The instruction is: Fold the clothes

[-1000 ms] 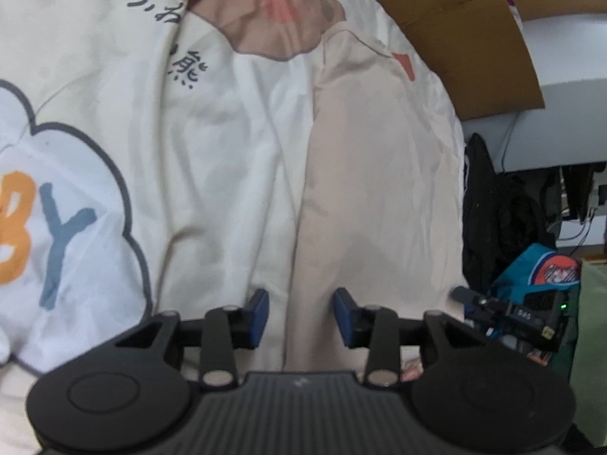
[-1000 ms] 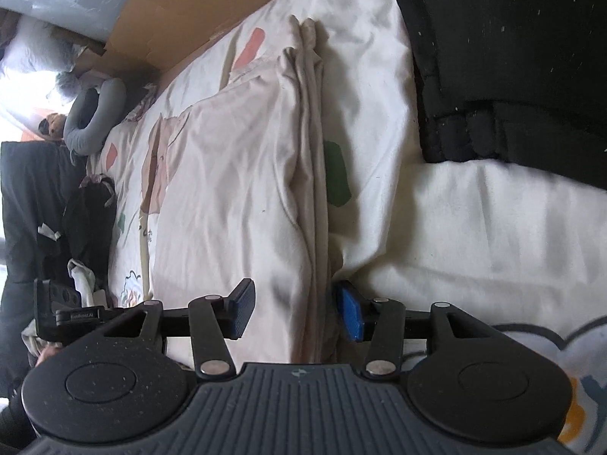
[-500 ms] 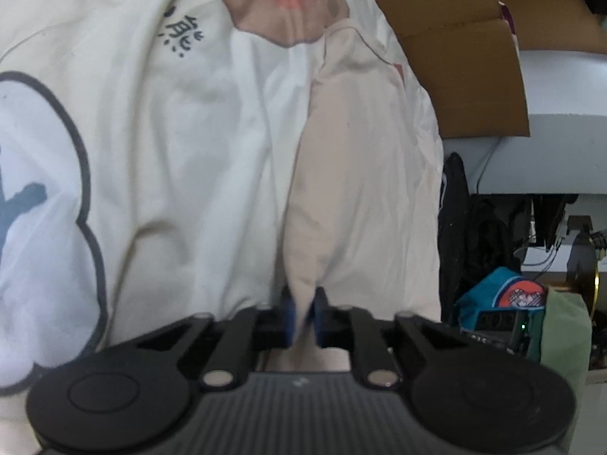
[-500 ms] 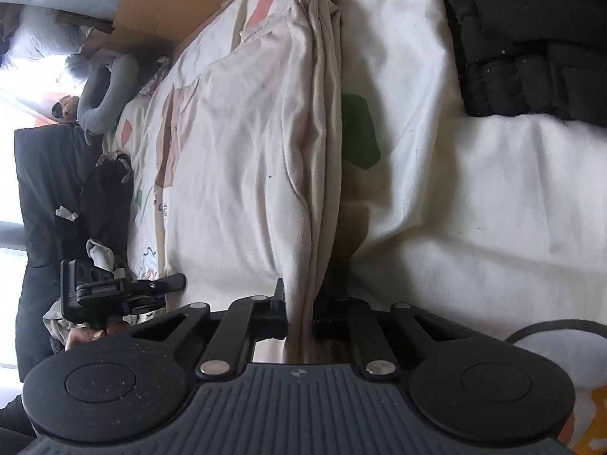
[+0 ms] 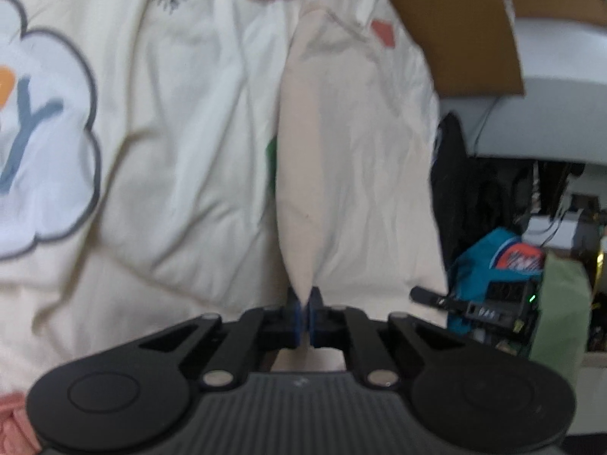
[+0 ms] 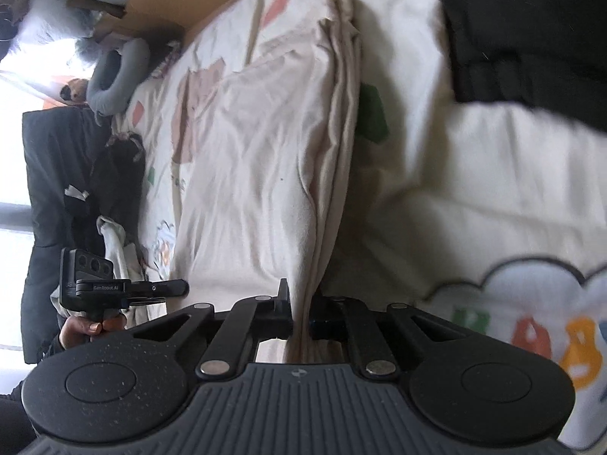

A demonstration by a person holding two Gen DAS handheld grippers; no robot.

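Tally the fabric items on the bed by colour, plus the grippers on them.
Beige garment: 1, pinched by both grippers
Cream printed bedspread: 1
Black garment: 1
Grippers: 2, left gripper and right gripper, both shut on the beige garment
Total: 5
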